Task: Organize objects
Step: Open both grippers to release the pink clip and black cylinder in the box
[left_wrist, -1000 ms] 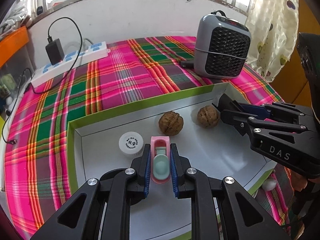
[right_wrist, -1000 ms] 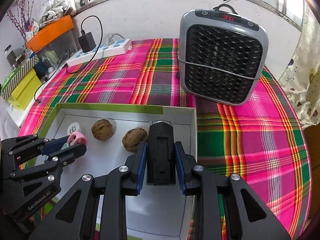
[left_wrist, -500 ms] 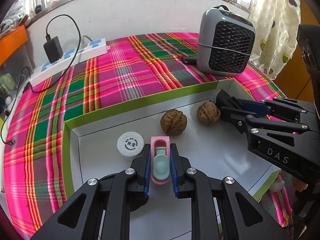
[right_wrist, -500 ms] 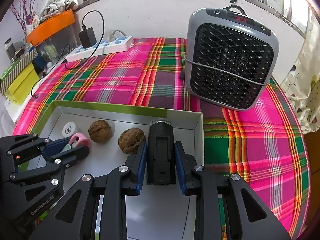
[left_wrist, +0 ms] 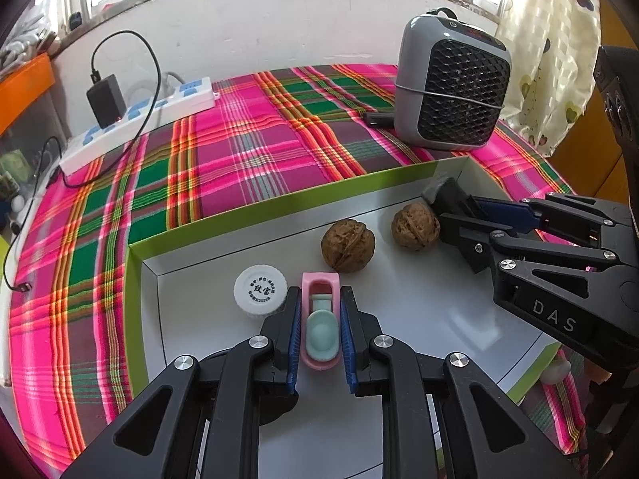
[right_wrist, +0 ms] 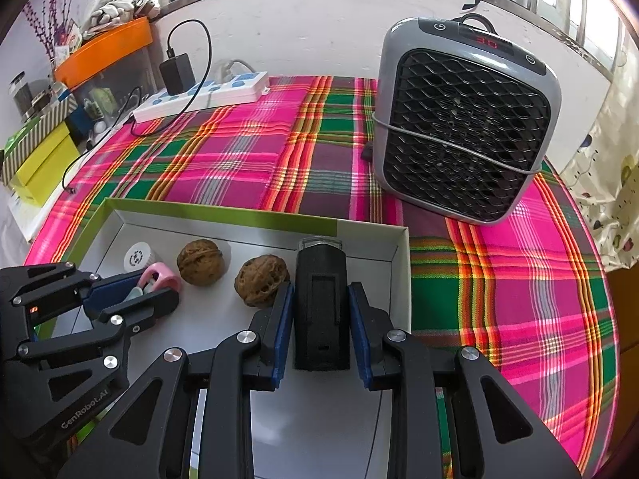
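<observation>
Inside the green-rimmed white cardboard tray (left_wrist: 135, 279), the left gripper (left_wrist: 319, 331) begins opening around the small pink-and-mint toy toilet (left_wrist: 319, 319); the right gripper (right_wrist: 321, 315) clamps the black rectangular plastic block (right_wrist: 320, 307). Release both gently, lift straight up, clear of the two brown walnuts (left_wrist: 348, 249).

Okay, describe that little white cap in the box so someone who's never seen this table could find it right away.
Find the shallow green-rimmed box on the plaid tablecloth, in front of the grey heater. The white cap sits near its left wall, beside the pink toy and left of two walnuts. It alone is round, white and ridged, with dark print on top.
</observation>
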{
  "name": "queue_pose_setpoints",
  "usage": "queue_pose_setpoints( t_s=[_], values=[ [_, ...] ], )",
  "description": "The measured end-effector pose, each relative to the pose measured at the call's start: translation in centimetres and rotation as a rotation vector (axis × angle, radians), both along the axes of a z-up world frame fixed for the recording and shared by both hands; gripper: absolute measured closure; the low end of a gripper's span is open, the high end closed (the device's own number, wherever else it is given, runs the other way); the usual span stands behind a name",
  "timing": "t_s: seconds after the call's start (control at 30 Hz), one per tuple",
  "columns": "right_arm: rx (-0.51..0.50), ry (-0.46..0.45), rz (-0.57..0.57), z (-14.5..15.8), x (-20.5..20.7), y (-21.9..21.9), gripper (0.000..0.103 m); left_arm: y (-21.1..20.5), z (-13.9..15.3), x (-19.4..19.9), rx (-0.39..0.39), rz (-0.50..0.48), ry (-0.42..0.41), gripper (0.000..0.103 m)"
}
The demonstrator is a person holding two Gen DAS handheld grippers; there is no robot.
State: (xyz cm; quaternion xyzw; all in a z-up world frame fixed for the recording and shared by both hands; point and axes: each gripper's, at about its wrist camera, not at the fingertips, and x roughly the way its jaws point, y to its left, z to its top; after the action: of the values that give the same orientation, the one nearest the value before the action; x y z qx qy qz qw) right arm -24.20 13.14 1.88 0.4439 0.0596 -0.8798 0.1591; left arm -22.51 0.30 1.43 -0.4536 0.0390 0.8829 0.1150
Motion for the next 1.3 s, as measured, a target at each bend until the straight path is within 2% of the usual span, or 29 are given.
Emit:
queue_pose_setpoints(
  t_s=[0.47, 0.8, 1.3],
  values=[
    [-0.004, 0.008, -0.011, 0.1, 0.1, 0.2, 0.074, 0.2, -0.1, 0.1, 0.002, 0.001, -0.001, 0.084],
    [-0.013, 0.012, -0.015, 0.3, 0.3, 0.4, 0.074, 0.2, -0.1, 0.2, 0.007, 0.006, -0.001, 0.074],
    [-0.025, 0.044, -0.023, 1.2, 1.8, 0.6, 0.059, -0.5, 1.0, 1.7, 0.036, 0.02, 0.025, 0.071]
  ],
)
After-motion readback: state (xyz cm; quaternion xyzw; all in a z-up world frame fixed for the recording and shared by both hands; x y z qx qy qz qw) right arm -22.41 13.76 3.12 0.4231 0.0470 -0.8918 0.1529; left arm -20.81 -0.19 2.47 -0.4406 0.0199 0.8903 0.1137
